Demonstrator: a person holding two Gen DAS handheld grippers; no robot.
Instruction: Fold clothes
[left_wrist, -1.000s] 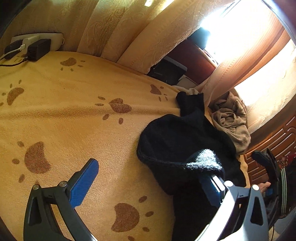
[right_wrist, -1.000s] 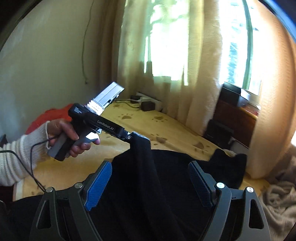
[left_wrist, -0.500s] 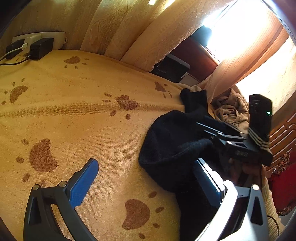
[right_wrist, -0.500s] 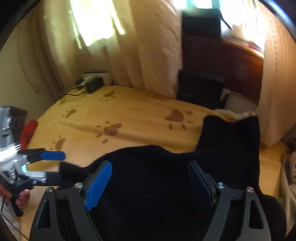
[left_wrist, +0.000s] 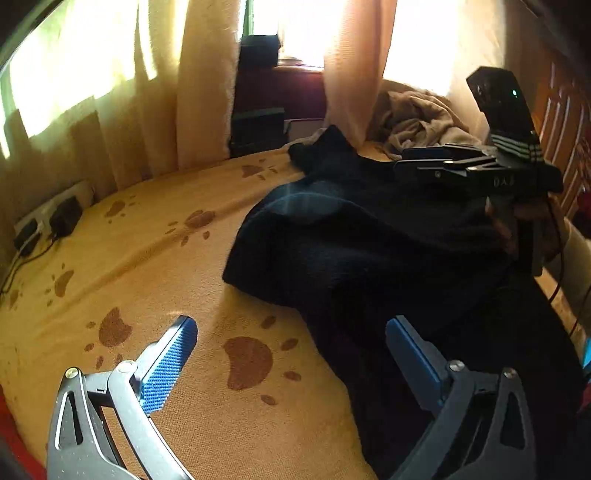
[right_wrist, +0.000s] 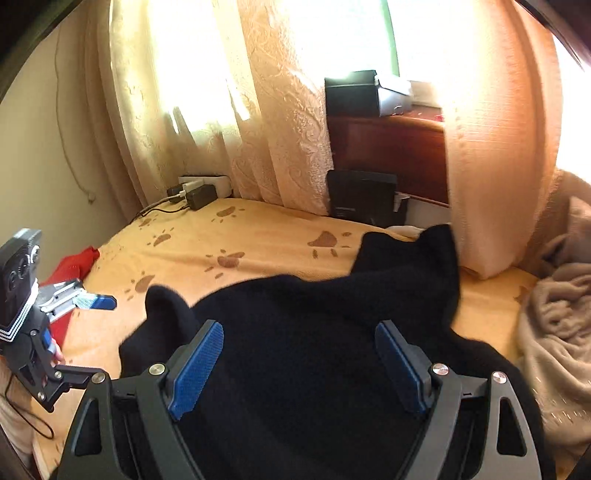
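Note:
A black garment (left_wrist: 351, 240) lies rumpled on the yellow paw-print bedspread (left_wrist: 147, 266), one corner reaching toward the headboard. My left gripper (left_wrist: 291, 354) is open low over the bedspread, its right finger above the garment's near edge, nothing between the pads. In the right wrist view the black garment (right_wrist: 332, 332) fills the foreground, and my right gripper (right_wrist: 299, 354) hovers open over it, gripping nothing. The left gripper (right_wrist: 103, 339) shows at that view's left edge, jaws apart. A hand holds the right gripper (left_wrist: 406, 162) above the garment's far side.
A crumpled beige garment (right_wrist: 554, 314) lies at the right by the curtain (right_wrist: 498, 166). A power strip with adapters (right_wrist: 199, 188) sits in the far left corner. A black box (right_wrist: 362, 197) leans on the wooden headboard. A red cloth (right_wrist: 77, 262) lies at the bed's left edge.
Both views have rolled and swung. The black cloth that hung on my left gripper's right finger now lies on the bed. The right gripper has come down over the garment.

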